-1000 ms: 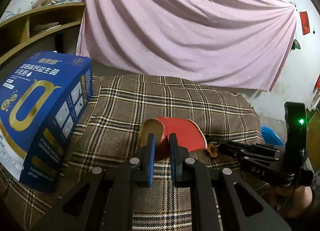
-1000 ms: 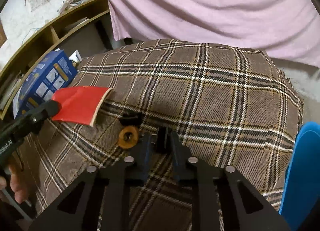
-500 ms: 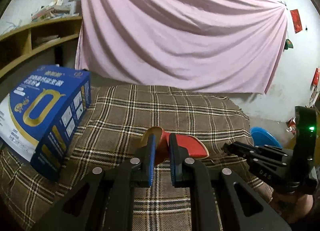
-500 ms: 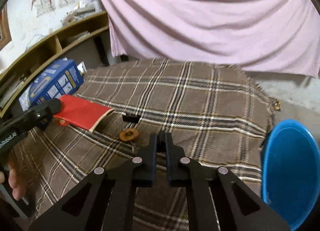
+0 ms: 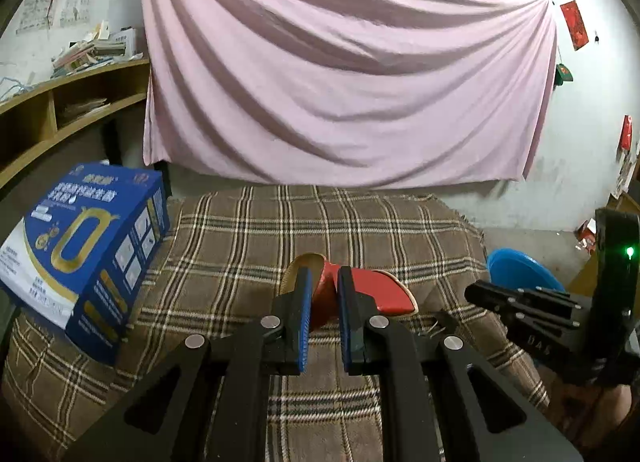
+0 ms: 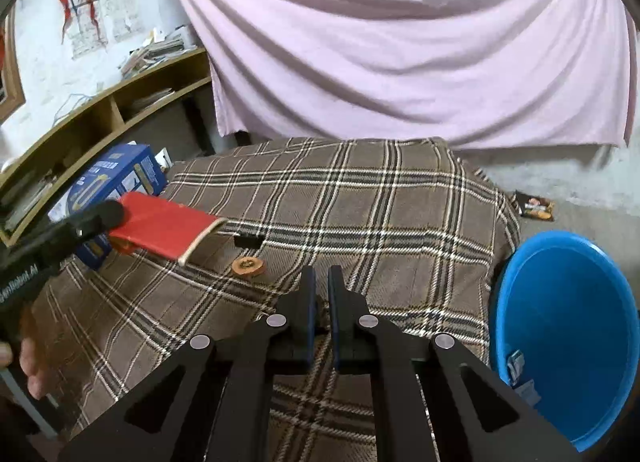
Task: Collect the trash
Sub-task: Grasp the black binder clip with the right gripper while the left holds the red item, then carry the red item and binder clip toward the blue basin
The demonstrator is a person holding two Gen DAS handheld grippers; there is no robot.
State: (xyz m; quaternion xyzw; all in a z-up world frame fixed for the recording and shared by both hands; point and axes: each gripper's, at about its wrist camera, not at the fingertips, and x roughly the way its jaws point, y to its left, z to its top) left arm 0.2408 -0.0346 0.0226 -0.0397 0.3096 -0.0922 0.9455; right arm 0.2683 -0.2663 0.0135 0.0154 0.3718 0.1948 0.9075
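My left gripper (image 5: 322, 282) is shut on a broken red paddle piece (image 5: 372, 292) with a wooden edge and holds it above the plaid cloth; it also shows in the right wrist view (image 6: 168, 228). My right gripper (image 6: 321, 276) is shut and empty, raised over the cloth near its right side. A small round brown scrap (image 6: 248, 265) and a small black piece (image 6: 248, 240) lie on the cloth (image 6: 360, 198). A blue bucket (image 6: 560, 326) stands on the floor at the right, with a few scraps inside.
A blue carton (image 5: 88, 262) stands on the cloth's left side. A wooden shelf (image 6: 100, 114) runs along the left wall. A pink sheet (image 5: 340, 82) hangs behind. A snack wrapper (image 6: 534, 204) lies on the floor beyond the cloth.
Both grippers have risen and pulled back from the cloth. The left one lifted the red paddle piece. The right one moved away from the brown scrap, and the bucket came into view.
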